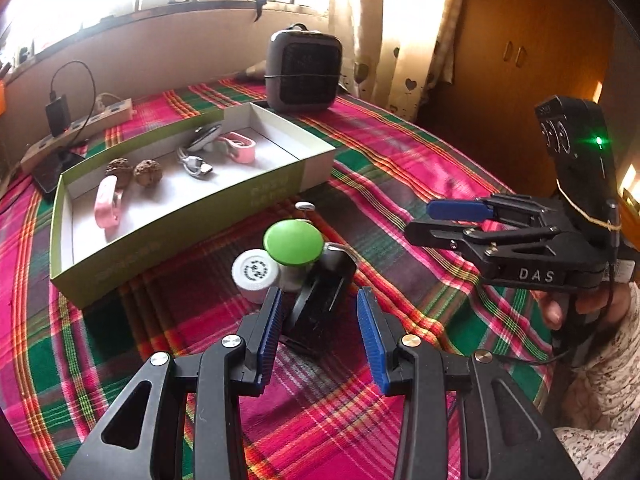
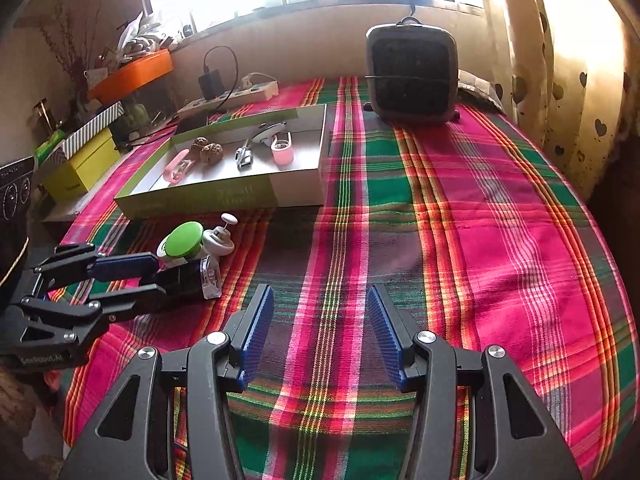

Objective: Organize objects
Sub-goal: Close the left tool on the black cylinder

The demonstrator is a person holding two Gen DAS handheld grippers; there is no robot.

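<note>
Objects for sorting, split between a box and a loose huddle on the table (image 1: 400, 168).

At ten o'clock from the left gripper (image 1: 320, 296): green-sided box (image 1: 192, 216), long side on, already holding two pink clips (image 1: 107, 202), a pair of walnuts (image 1: 148, 172) and a metal piece (image 1: 196, 164). Like kept by like, probably, with bare floor left at the box's right end for more.

At twelve o'clock, just outside the box wall: white-capped pot (image 1: 255, 270), green-lidded jar (image 1: 294, 242) touching it, and a small white pin-topped piece (image 1: 305, 206) behind. Crowded together, so awkward to grasp singly.

Nearest of the huddle: black clip (image 1: 320, 300), lying on the cloth with its near end between the left gripper's tips. Jaws apart, tilted down and straddling it. Left pad just beside the clip's flank; no squeeze to be made out. Likely lined up this way to take the outermost piece first without knocking the jar.

At two o'clock, far back: grey heater (image 1: 304, 68), well apart from the work.

At three o'clock: right gripper (image 1: 418, 222), held in a hand, jaws parted with nothing between them. Hovers over bare plaid cloth, apparently kept aside to leave the left room.
</note>
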